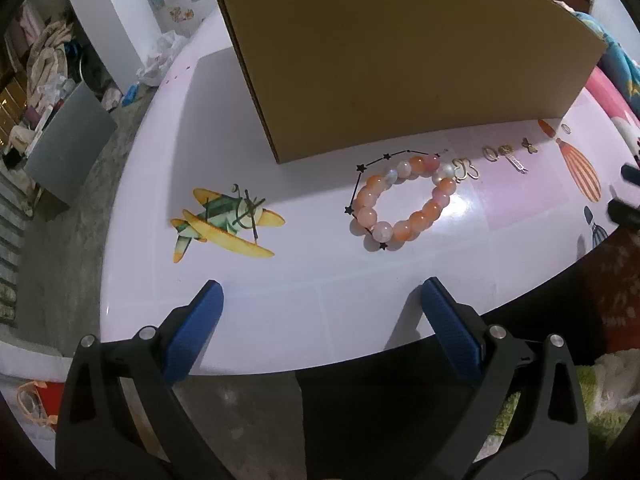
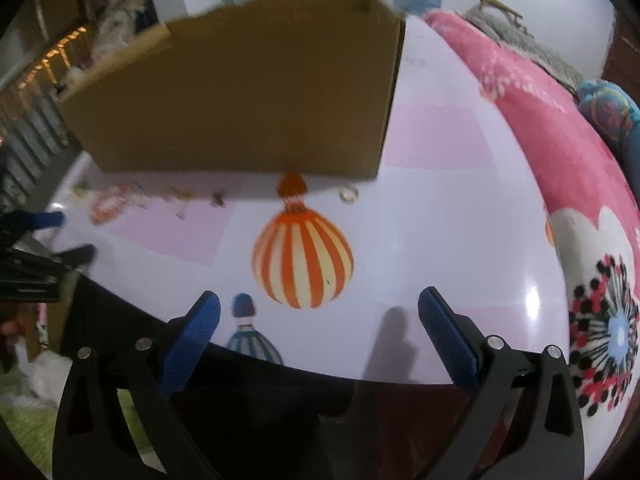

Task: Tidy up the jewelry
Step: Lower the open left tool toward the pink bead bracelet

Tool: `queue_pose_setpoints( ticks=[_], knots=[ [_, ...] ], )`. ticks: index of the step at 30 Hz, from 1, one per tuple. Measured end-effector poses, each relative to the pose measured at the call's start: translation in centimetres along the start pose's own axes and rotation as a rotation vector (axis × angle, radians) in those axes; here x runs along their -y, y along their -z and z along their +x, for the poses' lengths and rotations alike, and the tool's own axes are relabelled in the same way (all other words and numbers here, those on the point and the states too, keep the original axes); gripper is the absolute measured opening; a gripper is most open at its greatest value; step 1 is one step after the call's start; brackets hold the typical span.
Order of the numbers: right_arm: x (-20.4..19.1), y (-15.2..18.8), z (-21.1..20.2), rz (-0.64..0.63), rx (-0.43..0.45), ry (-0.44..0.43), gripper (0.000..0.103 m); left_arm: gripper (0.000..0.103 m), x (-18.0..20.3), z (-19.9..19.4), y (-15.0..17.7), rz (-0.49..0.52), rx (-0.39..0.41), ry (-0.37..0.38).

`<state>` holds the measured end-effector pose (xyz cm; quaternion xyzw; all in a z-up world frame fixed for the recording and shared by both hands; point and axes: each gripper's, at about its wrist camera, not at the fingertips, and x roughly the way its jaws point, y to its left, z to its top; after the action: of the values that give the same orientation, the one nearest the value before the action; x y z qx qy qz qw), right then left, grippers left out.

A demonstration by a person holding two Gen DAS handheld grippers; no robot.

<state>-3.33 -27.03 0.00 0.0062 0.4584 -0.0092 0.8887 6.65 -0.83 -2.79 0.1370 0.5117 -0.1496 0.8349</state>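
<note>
A pink and orange bead bracelet [image 1: 402,202] lies on the white table [image 1: 304,280] in front of a brown cardboard box [image 1: 392,52]. To its right lie a gold butterfly piece [image 1: 466,169], gold rings [image 1: 496,153], a small silver bar charm [image 1: 517,165] and a small butterfly charm [image 1: 530,146]. My left gripper [image 1: 320,300] is open and empty, near the table's front edge, short of the bracelet. My right gripper [image 2: 318,312] is open and empty above the table's edge. In the blurred right wrist view the box [image 2: 248,92] stands ahead, a gold ring [image 2: 349,194] by its corner, the bracelet [image 2: 106,204] far left.
The table carries printed pictures: an airplane [image 1: 224,220] and a striped balloon [image 2: 303,264]. A pink flowered blanket [image 2: 560,168] lies right of the table. Clutter and a grey bin [image 1: 68,152] stand on the floor to the left. The other gripper shows at the left edge [image 2: 40,220].
</note>
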Motion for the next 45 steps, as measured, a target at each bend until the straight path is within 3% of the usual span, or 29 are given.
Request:
queue_pose_setpoints(
  ticks=[3, 7, 12, 14, 19, 20, 23, 26, 32, 35, 38, 42, 45],
  knots=[
    [-0.2, -0.5, -1.2, -0.016, 0.053, -0.001, 0.096, 0.096, 0.1, -0.2, 0.1, 0.014, 0.006, 0.005],
    [0.4, -1.5, -2.0, 0.041, 0.099, -0.069, 0.096, 0.096, -0.2, -0.9, -0.1, 0.025, 0.028, 0.042],
    [1.0, -3.1, -1.8, 0.124, 0.121, -0.164, 0.096, 0.095, -0.8, -3.5, -0.6, 0.021, 0.175, 0.076],
    [1.0, -3.9, -1.5, 0.143, 0.13, -0.209, 0.09, 0.093, -1.0, -4.5, -1.3, 0.008, 0.236, 0.095],
    [1.0, -5.8, -0.4, 0.163, 0.146, -0.269, 0.071, 0.057, -1.9, -5.2, -3.7, -0.011, 0.305, 0.077],
    [1.1, -6.2, -0.1, 0.168, 0.141, -0.28, 0.065, 0.053, -2.1, -5.2, -4.1, -0.015, 0.31, 0.08],
    [1.2, -7.2, 1.2, 0.19, 0.112, -0.313, 0.047, 0.04, -2.9, -4.7, -5.2, -0.029, 0.306, 0.091],
    [1.2, -7.8, 1.6, 0.198, 0.112, -0.327, 0.041, 0.036, -3.5, -4.5, -5.9, -0.044, 0.305, 0.105],
    [0.8, -8.4, 2.3, 0.203, 0.12, -0.339, 0.04, 0.036, -4.7, -3.7, -7.1, -0.072, 0.313, 0.082],
    [0.8, -8.6, 2.3, 0.202, 0.117, -0.336, 0.04, 0.036, -5.1, -4.0, -7.0, -0.086, 0.309, 0.117],
    [1.2, -8.1, 2.1, 0.209, 0.112, -0.326, 0.04, 0.036, -3.3, -4.8, -5.1, -0.013, 0.294, 0.222],
    [1.7, -7.0, 2.9, 0.24, 0.074, -0.325, 0.04, 0.036, 0.5, -4.1, -3.1, 0.127, 0.218, 0.254],
    [1.8, -6.5, 3.2, 0.256, 0.06, -0.332, 0.04, 0.03, 3.2, -2.8, -2.3, 0.209, 0.154, 0.234]
  ],
)
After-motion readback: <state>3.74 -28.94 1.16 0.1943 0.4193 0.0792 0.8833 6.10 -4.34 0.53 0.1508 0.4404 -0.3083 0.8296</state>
